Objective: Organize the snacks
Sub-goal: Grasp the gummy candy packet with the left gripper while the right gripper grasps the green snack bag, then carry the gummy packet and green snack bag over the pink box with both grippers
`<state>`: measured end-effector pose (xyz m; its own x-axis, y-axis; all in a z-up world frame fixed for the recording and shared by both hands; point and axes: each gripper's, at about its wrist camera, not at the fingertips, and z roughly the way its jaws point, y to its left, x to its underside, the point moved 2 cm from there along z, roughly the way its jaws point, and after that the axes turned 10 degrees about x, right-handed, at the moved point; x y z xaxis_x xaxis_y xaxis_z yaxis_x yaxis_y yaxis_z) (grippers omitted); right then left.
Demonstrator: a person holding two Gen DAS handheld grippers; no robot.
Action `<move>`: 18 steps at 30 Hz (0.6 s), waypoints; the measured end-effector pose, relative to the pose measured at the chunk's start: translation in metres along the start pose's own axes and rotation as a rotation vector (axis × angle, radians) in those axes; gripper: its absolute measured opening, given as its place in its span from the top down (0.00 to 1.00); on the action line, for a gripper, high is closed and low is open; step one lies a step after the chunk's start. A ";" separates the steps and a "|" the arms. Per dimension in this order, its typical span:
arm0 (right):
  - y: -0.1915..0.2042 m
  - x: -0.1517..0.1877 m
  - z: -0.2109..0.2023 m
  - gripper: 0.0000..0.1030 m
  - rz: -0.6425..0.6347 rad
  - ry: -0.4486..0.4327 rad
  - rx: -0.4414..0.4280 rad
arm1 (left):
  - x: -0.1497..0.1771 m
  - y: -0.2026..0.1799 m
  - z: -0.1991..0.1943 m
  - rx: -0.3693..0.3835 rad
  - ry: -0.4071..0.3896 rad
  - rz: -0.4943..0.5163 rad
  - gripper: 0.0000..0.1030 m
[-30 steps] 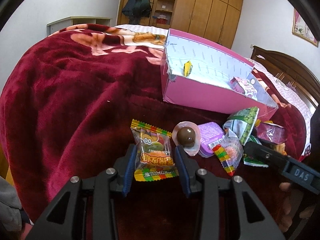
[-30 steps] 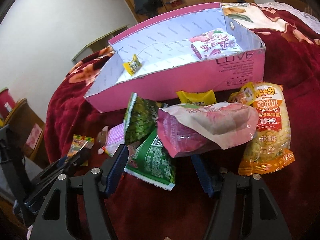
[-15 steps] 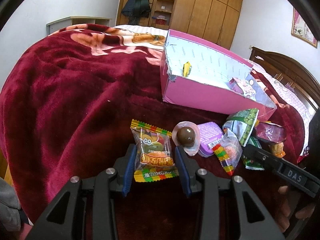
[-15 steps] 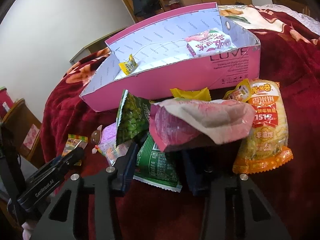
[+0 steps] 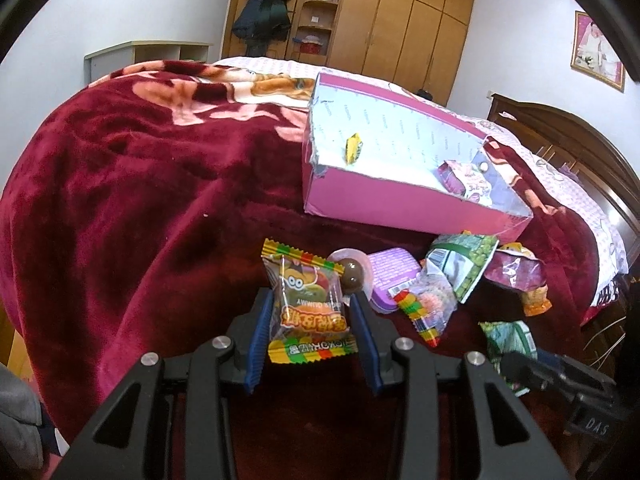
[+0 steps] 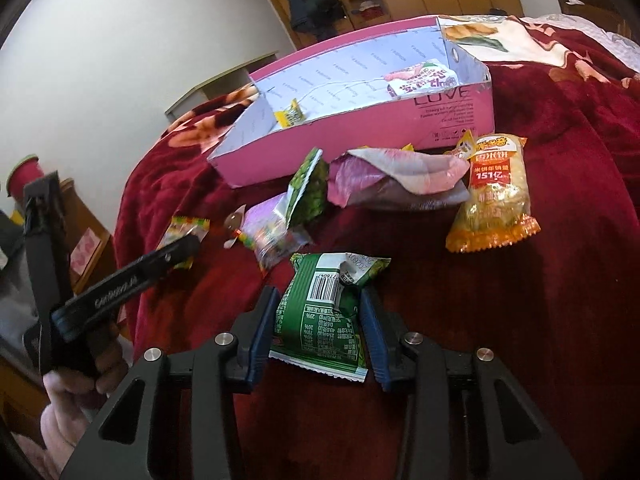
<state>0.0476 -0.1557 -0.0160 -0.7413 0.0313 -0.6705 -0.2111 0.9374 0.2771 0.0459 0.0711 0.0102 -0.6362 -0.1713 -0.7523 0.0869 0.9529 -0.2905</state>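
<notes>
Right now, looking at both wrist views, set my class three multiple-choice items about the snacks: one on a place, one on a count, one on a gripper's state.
1. Where does the yellow sweet lie?
A on the blanket
B inside the pink box
C under the orange packet

2. How many snacks lie in the pink box?
A none
B four
C two

3. What is the right gripper doing?
A gripping the green packet
B hanging open over the box
C gripping the purple tin

Key:
1 B, it rests on the box's pale floor.
2 C, only the yellow sweet and a pink-and-white packet are inside.
3 A, the packet sits pinched between both fingers.
</notes>
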 end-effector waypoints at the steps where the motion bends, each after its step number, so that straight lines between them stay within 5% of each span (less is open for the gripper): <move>1: 0.000 0.002 -0.002 0.59 -0.001 0.002 -0.005 | 0.000 -0.001 -0.002 0.001 -0.004 0.001 0.60; 18: -0.002 -0.001 -0.023 0.59 -0.019 -0.032 -0.039 | -0.007 -0.015 -0.017 0.050 -0.029 0.009 0.60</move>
<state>0.0341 -0.1654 0.0005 -0.7162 0.0250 -0.6974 -0.2502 0.9237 0.2901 0.0362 0.0620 0.0298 -0.6131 -0.1703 -0.7714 0.1312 0.9409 -0.3121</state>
